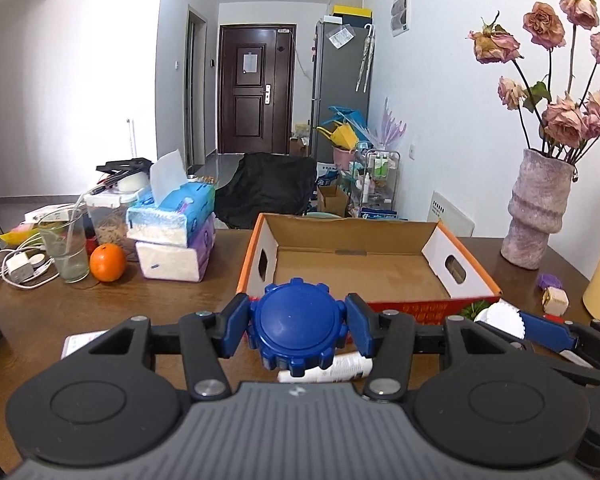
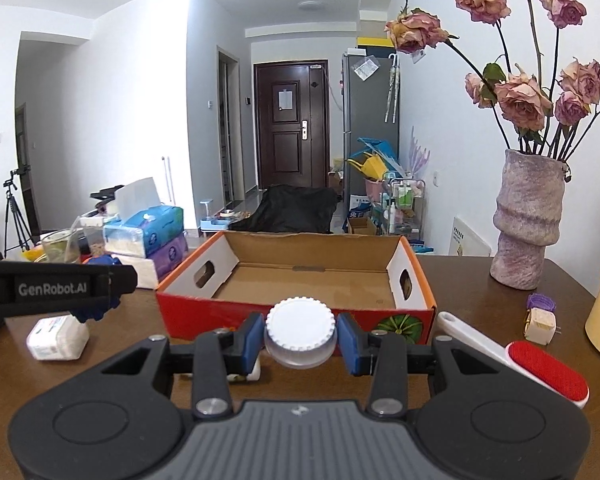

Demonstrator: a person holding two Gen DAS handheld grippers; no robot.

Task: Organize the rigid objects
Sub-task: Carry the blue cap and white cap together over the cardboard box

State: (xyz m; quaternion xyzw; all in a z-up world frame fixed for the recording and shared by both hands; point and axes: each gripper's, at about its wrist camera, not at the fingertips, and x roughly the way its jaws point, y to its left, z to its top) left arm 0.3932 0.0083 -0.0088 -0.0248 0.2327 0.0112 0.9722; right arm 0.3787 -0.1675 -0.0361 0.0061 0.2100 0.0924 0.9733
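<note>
My left gripper is shut on a blue ridged cap and holds it just in front of the open cardboard box. My right gripper is shut on a white ribbed cap, also just in front of the box, whose floor shows bare. The right gripper with its white cap shows at the right edge of the left wrist view. The left gripper's black body shows at the left of the right wrist view. A white tube lies on the table under the left gripper.
A red-and-white lint brush, a small wooden block and a purple cap lie at the right. A vase of dried roses stands behind. Tissue packs, an orange, a glass and a white packet are at the left.
</note>
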